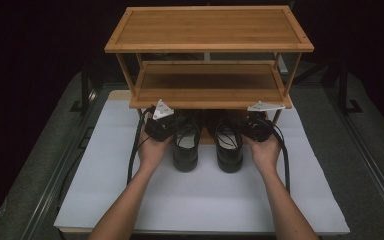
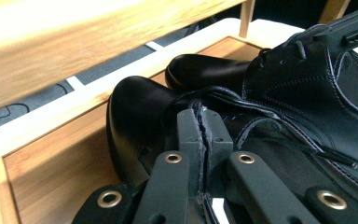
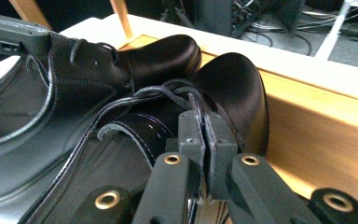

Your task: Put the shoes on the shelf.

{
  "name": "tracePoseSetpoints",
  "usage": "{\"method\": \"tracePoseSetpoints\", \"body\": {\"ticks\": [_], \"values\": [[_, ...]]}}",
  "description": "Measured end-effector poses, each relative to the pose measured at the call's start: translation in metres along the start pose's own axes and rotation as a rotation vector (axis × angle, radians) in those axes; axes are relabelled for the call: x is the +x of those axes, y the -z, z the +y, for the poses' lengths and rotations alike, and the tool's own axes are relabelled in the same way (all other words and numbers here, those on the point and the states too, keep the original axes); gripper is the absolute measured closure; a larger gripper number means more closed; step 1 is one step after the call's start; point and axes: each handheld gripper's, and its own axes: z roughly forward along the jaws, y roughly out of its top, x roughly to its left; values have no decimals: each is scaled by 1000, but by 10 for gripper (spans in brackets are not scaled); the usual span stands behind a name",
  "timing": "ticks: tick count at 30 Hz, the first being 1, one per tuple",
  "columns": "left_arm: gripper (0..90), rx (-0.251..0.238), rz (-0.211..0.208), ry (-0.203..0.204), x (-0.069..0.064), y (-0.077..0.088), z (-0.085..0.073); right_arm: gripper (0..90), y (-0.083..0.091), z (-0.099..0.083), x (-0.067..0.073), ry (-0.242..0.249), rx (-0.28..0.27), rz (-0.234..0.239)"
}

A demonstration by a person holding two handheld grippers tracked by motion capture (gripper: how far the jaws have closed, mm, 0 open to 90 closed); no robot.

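Black lace-up shoes, a pair: left shoe (image 1: 186, 145) and right shoe (image 1: 229, 146) stand side by side, toes pushed under the bottom tier of a bamboo shoe rack (image 1: 209, 29), heels sticking out near onto the white tabletop (image 1: 200, 200). High view: left tongs (image 1: 166, 126) sit at the outer left side of the left shoe, right tongs (image 1: 252, 127) at the outer right side of the right shoe, each held in a hand, forearms coming in from the near edge. Rack has two upper shelves, both bare.

Left gripper view: left tongs (image 2: 204, 122) are pressed together on the upper edge of the left shoe (image 2: 140, 116), leather pinched between the pads by the laces. Toe cap rests on the rack's bottom board (image 2: 51, 163). Right shoe (image 2: 298, 88) is just beside it.

Right gripper view: right tongs (image 3: 201, 125) are clamped on the upper edge of the right shoe (image 3: 233, 88), laces bunched just ahead of the pads. Left shoe (image 3: 93, 79) lies alongside, touching. Rack's wooden rail (image 3: 317, 116) runs to the right of the toe.
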Motion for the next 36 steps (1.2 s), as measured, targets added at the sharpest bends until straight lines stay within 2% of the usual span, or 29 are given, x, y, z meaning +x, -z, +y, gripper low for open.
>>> {"method": "tracePoseSetpoints", "body": {"ticks": [6,10,13,15,17,21,23,28,32,36], "values": [[886,-14,20,7,4,-16,4,870,-13,6,-5,-5,-4,-28],[886,-26,25,13,3,-22,4,870,-17,10,-3,6,-10,-43],[884,-20,10,19,2,-25,1,868,-19,11,-1,15,-9,-46],[882,-11,0,6,1,-24,0,866,-20,9,2,36,-1,-53],[880,-11,-9,-1,-1,-23,-3,858,-20,6,2,24,-4,-39],[838,-14,-24,1,-1,-21,-4,781,-18,1,-1,1,-1,-26],[786,-14,-46,25,1,-19,-4,744,-16,-1,-3,-13,-10,-17],[568,-1,-86,30,2,-3,-5,614,-2,-2,-2,-3,-14,-2],[378,-5,-111,14,-2,16,-11,457,14,-7,0,5,-11,27],[284,-1,-133,-3,-8,31,-23,339,32,-19,7,33,7,26]]}}
